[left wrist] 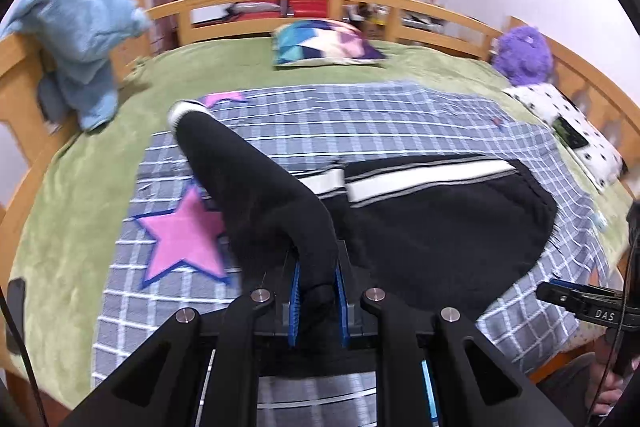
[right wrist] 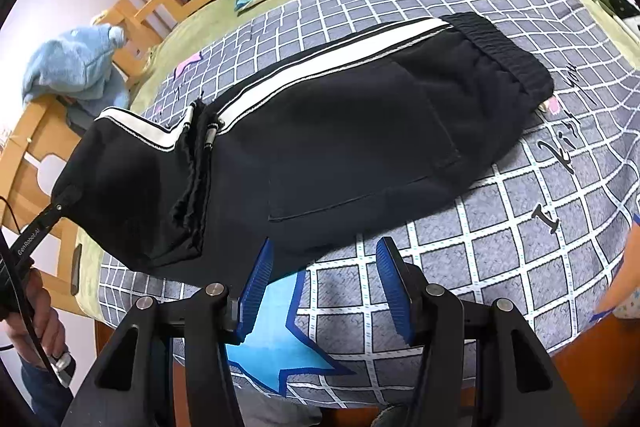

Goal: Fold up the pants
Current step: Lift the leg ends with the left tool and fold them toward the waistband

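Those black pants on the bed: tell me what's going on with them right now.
A person with two handheld grippers is folding the black pants on the checked blanket. The left gripper is shut on the leg end and holds it lifted over the blanket. The right gripper is open and holds nothing, near the pants' closest edge. The waistband end lies flat, white side stripe showing. The fold is not finished.
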A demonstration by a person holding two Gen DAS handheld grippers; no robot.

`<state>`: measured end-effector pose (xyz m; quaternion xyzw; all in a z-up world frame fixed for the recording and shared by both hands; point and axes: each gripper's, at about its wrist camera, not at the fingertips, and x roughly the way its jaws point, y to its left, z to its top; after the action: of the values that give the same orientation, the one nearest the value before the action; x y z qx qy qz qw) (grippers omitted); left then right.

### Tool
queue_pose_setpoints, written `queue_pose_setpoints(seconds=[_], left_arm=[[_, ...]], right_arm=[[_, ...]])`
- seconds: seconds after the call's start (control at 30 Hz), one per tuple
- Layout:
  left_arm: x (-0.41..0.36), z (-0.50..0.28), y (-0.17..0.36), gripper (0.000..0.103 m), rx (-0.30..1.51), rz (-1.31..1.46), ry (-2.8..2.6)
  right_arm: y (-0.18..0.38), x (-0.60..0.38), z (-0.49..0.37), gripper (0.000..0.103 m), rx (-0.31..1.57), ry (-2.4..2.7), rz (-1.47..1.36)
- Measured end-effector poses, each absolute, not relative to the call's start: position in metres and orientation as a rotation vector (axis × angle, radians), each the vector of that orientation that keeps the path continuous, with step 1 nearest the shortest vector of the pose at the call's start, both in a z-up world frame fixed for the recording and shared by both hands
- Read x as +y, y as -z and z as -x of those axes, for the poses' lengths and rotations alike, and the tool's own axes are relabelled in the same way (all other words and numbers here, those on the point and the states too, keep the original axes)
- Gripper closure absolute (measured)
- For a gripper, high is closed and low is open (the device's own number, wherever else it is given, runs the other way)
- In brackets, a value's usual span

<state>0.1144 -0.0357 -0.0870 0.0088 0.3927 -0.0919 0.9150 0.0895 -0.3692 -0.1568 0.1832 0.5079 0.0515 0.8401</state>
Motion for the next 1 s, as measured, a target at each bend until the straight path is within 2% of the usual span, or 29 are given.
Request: queue_pose_setpoints(seconds=[0.23, 0.43, 0.63, 0.7, 0.77, 1.0], left_arm=[[-0.1, -0.118, 0.117, 0.09, 0.87, -0.041, 0.346], [-0.115, -0.12, 0.154, 0.089, 0.962, -0.015, 0.448], [-0.079, -0.111, 0.14, 0.065, 0.961, 0.117, 0.57], [-0.062, -0.108, 0.135, 0.05, 0.95, 0.156, 0.593], [-0.044, -0.103, 0.133, 0.04, 0.929, 0.176, 0.585], [0.041, -0.111, 0.162, 0.04, 0.979, 0.259, 0.367]], right_arm=[[0.159, -0.384, -0.08, 0.05, 1.082, -0.08, -0.43], [0.162, -0.399, -0.078, 0.05, 1.067, -0.048, -0.503], [0.157, -0.377, -0.094, 0.046, 1.023, -0.105, -0.452], [0.155, -0.363, -0.107, 0.046, 1.013, -0.146, -0.422], [0.152, -0.347, -0.121, 0.046, 1.009, -0.202, -0.415], [0.158, -0.285, -0.187, 0.038, 1.037, -0.324, -0.437]])
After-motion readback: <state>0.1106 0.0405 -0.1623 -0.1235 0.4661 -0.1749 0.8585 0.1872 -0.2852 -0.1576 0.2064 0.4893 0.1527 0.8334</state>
